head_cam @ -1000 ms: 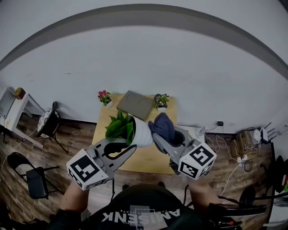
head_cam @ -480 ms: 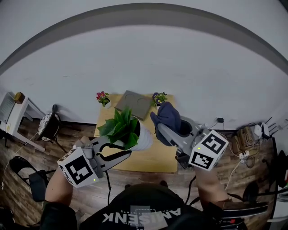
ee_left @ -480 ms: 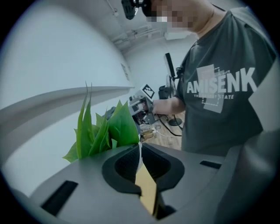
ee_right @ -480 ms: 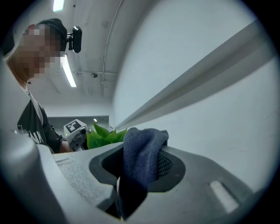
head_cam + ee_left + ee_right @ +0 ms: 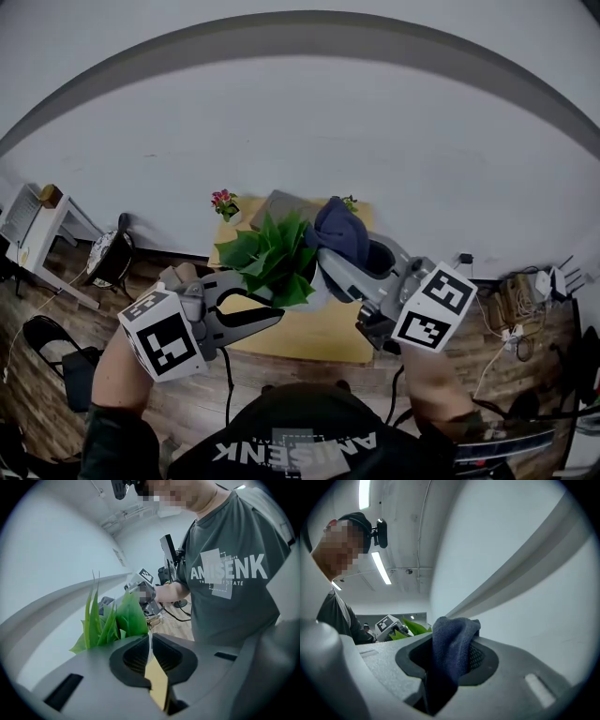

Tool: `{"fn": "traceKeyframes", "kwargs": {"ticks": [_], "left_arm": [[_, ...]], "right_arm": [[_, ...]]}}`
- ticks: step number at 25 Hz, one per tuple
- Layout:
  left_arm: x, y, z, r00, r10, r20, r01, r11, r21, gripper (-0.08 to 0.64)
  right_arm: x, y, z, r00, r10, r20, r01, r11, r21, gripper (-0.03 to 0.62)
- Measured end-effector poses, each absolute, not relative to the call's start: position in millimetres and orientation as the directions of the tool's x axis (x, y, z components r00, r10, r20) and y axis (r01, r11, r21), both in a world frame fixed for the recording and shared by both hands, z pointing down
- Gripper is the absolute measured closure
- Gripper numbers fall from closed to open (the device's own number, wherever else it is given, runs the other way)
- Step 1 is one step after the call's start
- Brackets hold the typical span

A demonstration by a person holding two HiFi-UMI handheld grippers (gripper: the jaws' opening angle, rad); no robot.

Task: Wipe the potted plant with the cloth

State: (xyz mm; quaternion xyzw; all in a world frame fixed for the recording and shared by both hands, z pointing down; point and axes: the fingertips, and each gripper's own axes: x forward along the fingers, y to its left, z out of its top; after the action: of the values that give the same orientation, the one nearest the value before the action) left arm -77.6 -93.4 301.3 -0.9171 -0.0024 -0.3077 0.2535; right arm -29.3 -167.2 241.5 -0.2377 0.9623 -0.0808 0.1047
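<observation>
Holding the potted plant (image 5: 277, 258) up over the desk (image 5: 323, 339) with my left tongs (image 5: 274, 317) shut on its pot rim, leaves tilted toward me, I have the cloth (image 5: 339, 232) clamped in my right tongs (image 5: 326, 264) just right of those leaves, so wiping goes leftward.
</observation>
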Motion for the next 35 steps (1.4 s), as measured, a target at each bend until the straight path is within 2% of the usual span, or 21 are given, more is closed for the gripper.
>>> {"fn": "traceKeyframes", "kwargs": {"ticks": [8, 15, 20, 23, 29, 35], "left_arm": [[-76.0, -100.6, 308.5, 0.799, -0.171, 0.577, 0.147, -0.874, -0.463, 0.54], [-67.2, -123.1, 328.2, 0.761, -0.213, 0.613, 0.15, -0.861, -0.486, 0.54], [-68.1, -123.9, 337.1, 0.758, -0.193, 0.623, 0.173, -0.862, -0.477, 0.54], [-69.3, -113.8, 338.2, 0.777, -0.143, 0.613, 0.189, -0.876, -0.443, 0.54], [-54.7, -80.5, 315.8, 0.874, 0.109, 0.473, 0.24, -0.944, -0.226, 0.54], [-58.5, -77.5, 301.6, 0.913, 0.151, 0.378, 0.23, -0.957, -0.174, 0.54]], "right_arm": [[-17.2, -170.2, 286.3, -0.855, -0.503, -0.126, -0.451, 0.841, -0.299, 0.465], [-1.3, -189.2, 349.4, -0.854, -0.52, -0.016, -0.479, 0.797, -0.37, 0.465], [4.3, -201.2, 380.0, -0.845, -0.531, 0.058, -0.508, 0.765, -0.396, 0.465], [6.8, -201.8, 357.6, -0.856, -0.516, 0.007, -0.482, 0.794, -0.371, 0.465], [11.8, -193.9, 274.0, -0.886, -0.414, -0.208, -0.324, 0.874, -0.362, 0.465], [-8.3, -191.1, 258.2, -0.913, -0.322, -0.251, -0.211, 0.898, -0.385, 0.465]]}}
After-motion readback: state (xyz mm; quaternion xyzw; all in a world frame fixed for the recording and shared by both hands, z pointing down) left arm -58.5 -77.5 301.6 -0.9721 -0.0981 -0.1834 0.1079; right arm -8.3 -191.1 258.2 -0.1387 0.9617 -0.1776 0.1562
